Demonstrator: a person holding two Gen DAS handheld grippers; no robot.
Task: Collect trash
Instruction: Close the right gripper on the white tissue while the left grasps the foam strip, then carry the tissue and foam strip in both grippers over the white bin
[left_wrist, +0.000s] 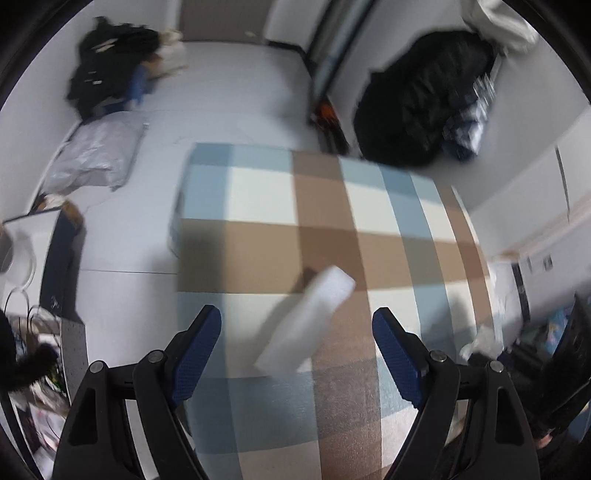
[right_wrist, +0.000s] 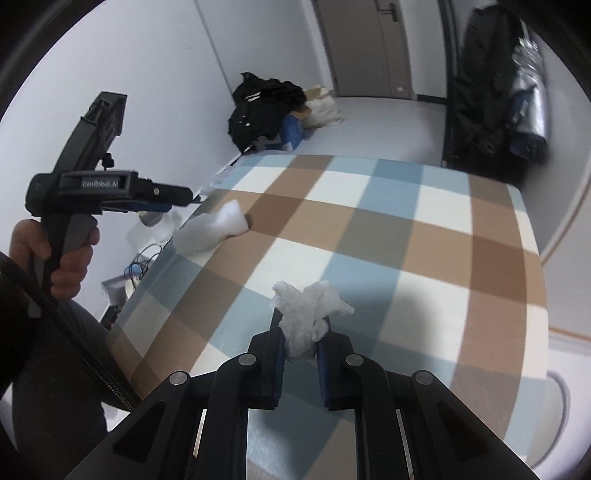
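Lighting: soft, even, cool. Left wrist view motion-blurred throughout; right wrist view sharper. Fisheye bending, black vignette corners.

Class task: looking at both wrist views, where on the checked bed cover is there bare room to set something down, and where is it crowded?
The checked bed cover is bare across its middle, far end and wall side. The only item lying on it is the white foam piece near the left edge, under the open left gripper. The right gripper holds a crumpled tissue.
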